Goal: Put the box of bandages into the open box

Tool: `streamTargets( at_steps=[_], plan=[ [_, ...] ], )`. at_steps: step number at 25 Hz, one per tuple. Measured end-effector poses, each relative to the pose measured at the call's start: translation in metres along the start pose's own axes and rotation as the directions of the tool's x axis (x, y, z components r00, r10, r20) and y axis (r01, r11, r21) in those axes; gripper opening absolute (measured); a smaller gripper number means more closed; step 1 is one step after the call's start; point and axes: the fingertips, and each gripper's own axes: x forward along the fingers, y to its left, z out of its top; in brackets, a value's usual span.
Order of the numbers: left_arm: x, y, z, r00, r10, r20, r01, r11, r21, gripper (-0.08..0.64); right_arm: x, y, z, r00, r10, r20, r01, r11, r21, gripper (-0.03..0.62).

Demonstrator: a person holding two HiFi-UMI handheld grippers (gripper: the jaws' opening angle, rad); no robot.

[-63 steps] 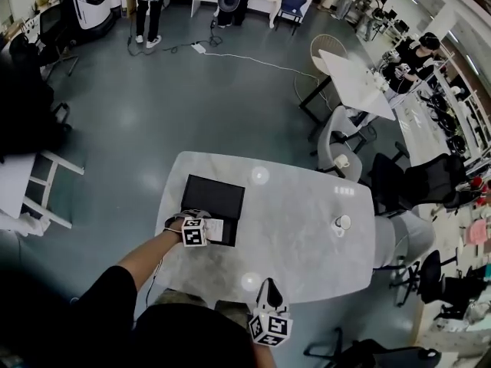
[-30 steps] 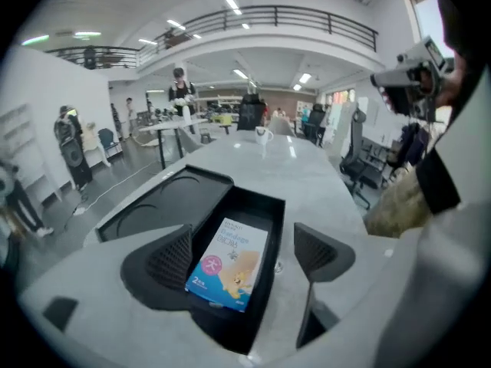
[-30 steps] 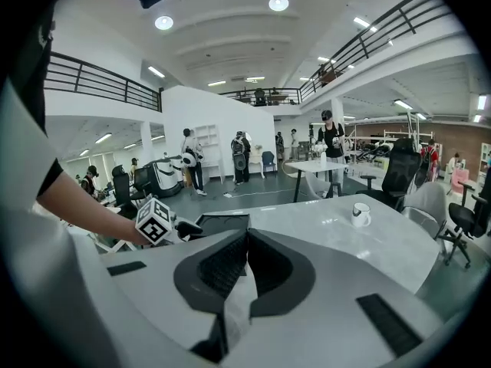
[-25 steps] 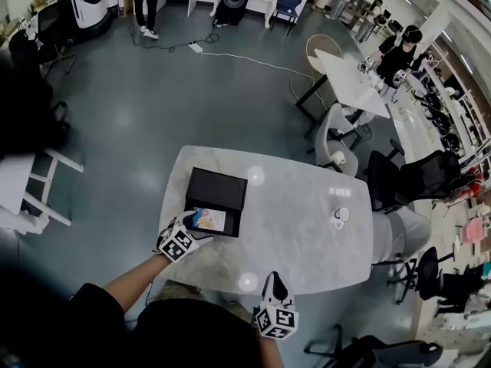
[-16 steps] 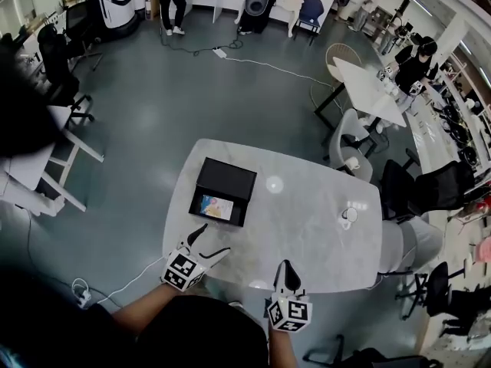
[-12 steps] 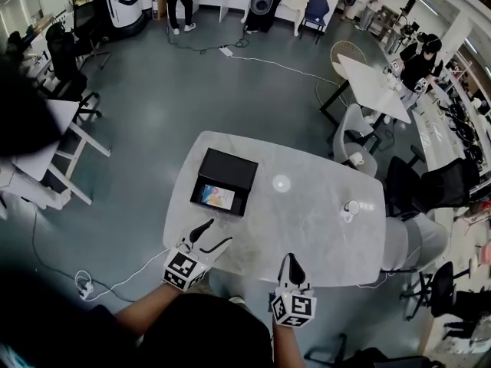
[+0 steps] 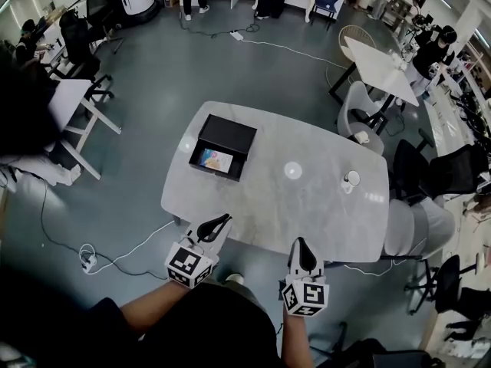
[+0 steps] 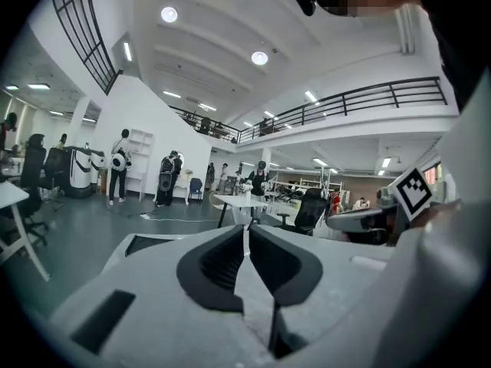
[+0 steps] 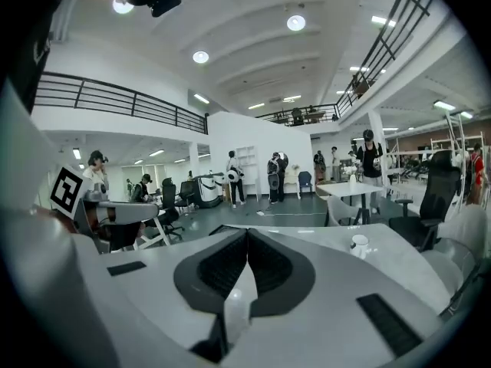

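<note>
Grey marble desk (image 7: 307, 198) carries the open box (image 7: 228, 134), with the box of bandages (image 7: 214, 159) lying inside. Near its front edge, the left tool (image 7: 221, 221) has just closed on nothing; the right tool (image 7: 301, 244) is pinched together, empty.
</note>
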Motion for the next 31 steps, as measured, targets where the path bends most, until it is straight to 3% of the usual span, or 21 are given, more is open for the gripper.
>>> streamTargets(
  at_steps=[9, 22, 31],
  plan=[
    [-0.011, -0.038, 0.013, 0.998, 0.018, 0.053, -0.021, 0.999, 0.048, 0.025, -0.023, -0.007, 0.012, 0.999, 0.006, 0.039, -0.004, 0.998, -0.063, 0.011],
    [-0.006, -0.043, 0.025, 0.997, 0.047, 0.069, -0.053, 0.996, 0.074, 0.025, -0.034, -0.012, 0.02, 0.998, -0.016, 0.069, 0.023, 0.994, -0.106, 0.011],
    [-0.013, -0.022, 0.016, 0.992, 0.113, 0.061, -0.117, 0.99, 0.074, 0.025, -0.043, -0.012, 0.014, 0.998, -0.005, 0.064, 0.013, 0.992, -0.128, 0.011]
  ],
)
